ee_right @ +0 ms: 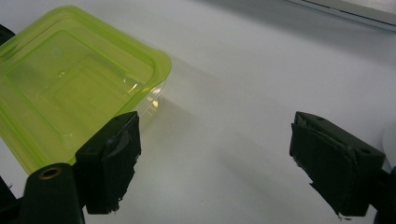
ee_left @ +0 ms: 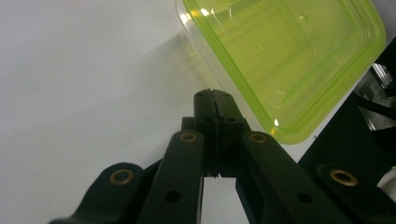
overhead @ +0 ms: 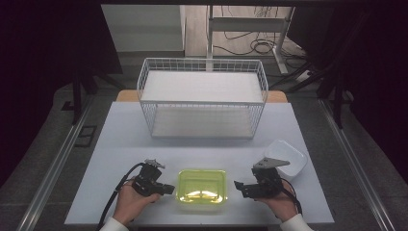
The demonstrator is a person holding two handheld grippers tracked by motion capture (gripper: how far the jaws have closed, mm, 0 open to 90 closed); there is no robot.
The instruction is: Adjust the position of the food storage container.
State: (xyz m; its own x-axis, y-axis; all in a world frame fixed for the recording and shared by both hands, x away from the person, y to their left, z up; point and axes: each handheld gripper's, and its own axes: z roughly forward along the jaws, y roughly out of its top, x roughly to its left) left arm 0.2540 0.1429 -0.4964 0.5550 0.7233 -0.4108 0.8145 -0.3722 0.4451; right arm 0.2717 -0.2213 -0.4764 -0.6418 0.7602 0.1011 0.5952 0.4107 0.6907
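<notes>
Left tool (overhead: 166, 188) is sitting pinched together, right tool (overhead: 239, 186) gaping wide, flanking the lime-green plastic container (overhead: 202, 188) at the bench's (overhead: 120, 139) near edge: light, slick, flexible, best gripped by its rim.

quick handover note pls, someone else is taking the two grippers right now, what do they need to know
Left gripper: fingers shut, nothing between them, tips just beside the left edge of the green-lidded container.
Right gripper: fingers wide open, empty, just off the container's right edge, not touching it.
Container sits on the table near the front edge, between the two grippers, lid on.
White bowl stands behind the right gripper; wire basket at the back.
Done: nothing gripped or lifted.
Left: probably gripping the container; where it should go cannot be told.
</notes>
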